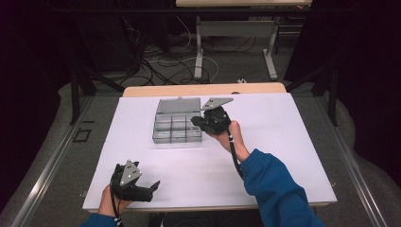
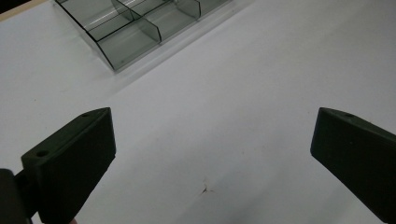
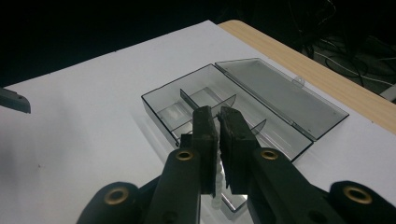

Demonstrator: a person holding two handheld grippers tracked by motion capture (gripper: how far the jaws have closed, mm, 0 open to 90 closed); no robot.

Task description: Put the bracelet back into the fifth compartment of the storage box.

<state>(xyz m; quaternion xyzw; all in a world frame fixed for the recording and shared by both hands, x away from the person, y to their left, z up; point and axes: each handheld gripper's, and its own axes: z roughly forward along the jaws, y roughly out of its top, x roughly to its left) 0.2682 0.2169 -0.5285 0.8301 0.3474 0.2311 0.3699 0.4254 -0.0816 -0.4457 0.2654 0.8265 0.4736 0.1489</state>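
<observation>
Holding my right tool [image 3: 218,122] over the near edge of the clear compartment box [image 1: 177,126], I keep its jaws pinched together on something small and pale [image 3: 217,186], perhaps a screw; the view is too dim to be sure. The box sits mid-worktop [image 1: 265,156], lid [image 3: 280,93] flat open. Next I must centre over one compartment and release. My left tool [image 1: 137,187] rests agape, empty, near the front edge.

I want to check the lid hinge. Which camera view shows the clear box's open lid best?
The right gripper view: the lid lies flat open behind the clear box, close and whole. The high view shows it small and far. The left gripper view catches a few compartments, no lid.
</observation>
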